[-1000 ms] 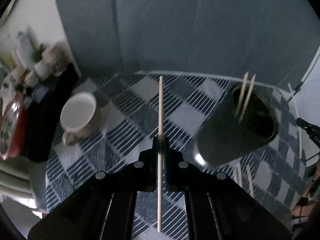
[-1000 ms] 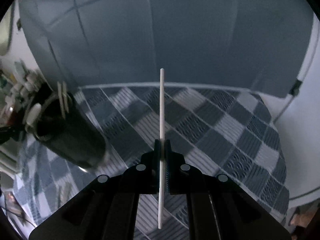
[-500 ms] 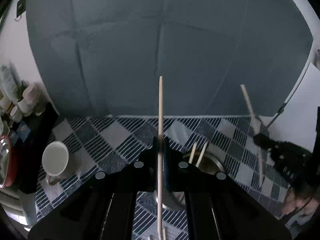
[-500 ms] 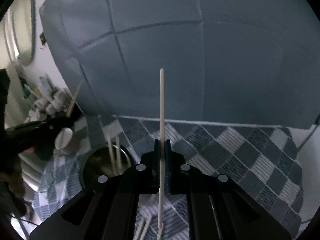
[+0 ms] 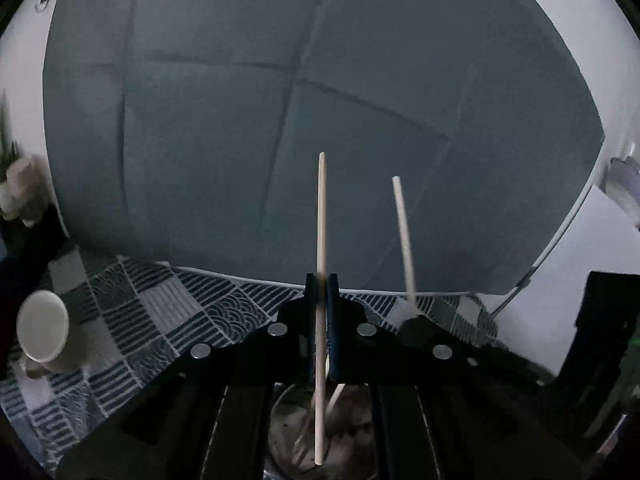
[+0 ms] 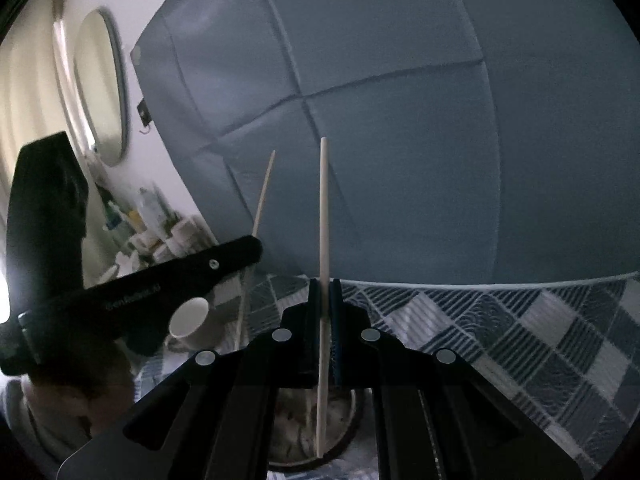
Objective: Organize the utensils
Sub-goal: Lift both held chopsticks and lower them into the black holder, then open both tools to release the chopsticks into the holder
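Observation:
My left gripper (image 5: 321,286) is shut on a pale wooden chopstick (image 5: 321,220) that stands upright between its pads. My right gripper (image 6: 324,292) is shut on a second chopstick (image 6: 323,208) the same way. Both lower tips hang over the mouth of a round metal holder (image 5: 286,436) (image 6: 350,420) right below the fingers; a few chopsticks lean inside it. The right gripper's chopstick (image 5: 403,236) shows close on the right in the left wrist view. The left gripper's arm (image 6: 192,276) and its chopstick (image 6: 262,196) show on the left in the right wrist view.
A white mug (image 5: 42,326) (image 6: 188,316) stands on the blue-and-white checked tablecloth (image 5: 160,316) left of the holder. A grey-blue cloth backdrop (image 6: 400,160) rises behind the table. Bottles and jars (image 6: 148,220) crowd a shelf at far left under an oval mirror (image 6: 100,92).
Both grippers rose, tilted upward and drew together. The holder went from the side of each view to directly beneath the fingers. Each keeps its chopstick.

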Demonstrator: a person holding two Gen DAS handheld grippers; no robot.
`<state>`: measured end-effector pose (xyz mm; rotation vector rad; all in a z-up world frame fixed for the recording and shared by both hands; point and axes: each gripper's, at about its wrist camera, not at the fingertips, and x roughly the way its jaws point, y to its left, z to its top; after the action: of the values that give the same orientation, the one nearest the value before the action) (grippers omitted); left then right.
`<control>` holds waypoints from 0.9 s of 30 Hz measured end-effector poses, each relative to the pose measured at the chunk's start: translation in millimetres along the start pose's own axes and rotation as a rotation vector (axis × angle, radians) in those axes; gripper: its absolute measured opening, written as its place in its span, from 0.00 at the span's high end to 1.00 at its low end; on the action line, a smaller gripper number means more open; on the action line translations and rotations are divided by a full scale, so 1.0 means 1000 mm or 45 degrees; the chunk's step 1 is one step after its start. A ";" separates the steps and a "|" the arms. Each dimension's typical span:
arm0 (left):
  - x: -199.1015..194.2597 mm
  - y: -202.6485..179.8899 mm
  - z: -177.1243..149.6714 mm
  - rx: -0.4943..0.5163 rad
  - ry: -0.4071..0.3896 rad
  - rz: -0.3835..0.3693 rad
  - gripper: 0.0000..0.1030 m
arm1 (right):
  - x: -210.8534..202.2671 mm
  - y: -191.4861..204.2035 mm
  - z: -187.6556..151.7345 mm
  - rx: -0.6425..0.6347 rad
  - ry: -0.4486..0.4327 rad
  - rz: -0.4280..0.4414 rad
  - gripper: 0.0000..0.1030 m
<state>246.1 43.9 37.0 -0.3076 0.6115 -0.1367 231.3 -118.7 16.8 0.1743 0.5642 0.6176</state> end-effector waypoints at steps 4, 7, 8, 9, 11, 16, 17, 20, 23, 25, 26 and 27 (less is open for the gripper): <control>0.002 0.002 -0.016 0.002 -0.063 0.006 0.95 | 0.010 0.001 -0.014 0.013 -0.042 -0.019 0.96; 0.007 0.002 -0.026 0.011 -0.067 0.010 0.95 | 0.015 -0.001 -0.024 0.028 -0.054 -0.020 0.96; 0.007 0.003 -0.029 0.014 -0.069 0.012 0.95 | 0.015 -0.002 -0.027 0.031 -0.055 -0.018 0.96; 0.007 0.005 -0.033 0.007 -0.081 0.009 0.95 | 0.015 -0.003 -0.030 0.029 -0.055 -0.018 0.96; 0.007 0.008 -0.040 -0.005 -0.084 0.005 0.95 | 0.014 -0.002 -0.036 0.011 -0.052 -0.019 0.96; 0.010 0.008 -0.049 0.013 -0.038 0.017 0.95 | 0.008 -0.002 -0.048 -0.011 -0.042 -0.030 0.95; 0.009 0.007 -0.050 0.014 -0.036 0.015 0.95 | 0.006 -0.001 -0.049 -0.019 -0.040 -0.033 0.95; 0.005 0.004 -0.054 0.041 -0.037 0.029 0.95 | 0.000 0.001 -0.052 -0.043 -0.040 -0.051 0.95; 0.000 0.002 -0.060 0.062 -0.035 0.040 0.95 | -0.006 0.002 -0.056 -0.056 -0.040 -0.068 0.95; -0.004 0.001 -0.064 0.068 -0.042 0.045 0.95 | -0.009 0.002 -0.059 -0.062 -0.042 -0.080 0.95; -0.005 0.001 -0.066 0.065 -0.039 0.047 0.95 | -0.010 0.003 -0.061 -0.067 -0.040 -0.084 0.95; -0.006 0.000 -0.068 0.062 -0.026 0.040 0.94 | -0.011 0.003 -0.062 -0.074 -0.037 -0.084 0.95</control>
<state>201.8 28.6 -13.1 -0.2519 0.5915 -0.1176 188.2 -123.1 -29.0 0.1093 0.5213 0.5657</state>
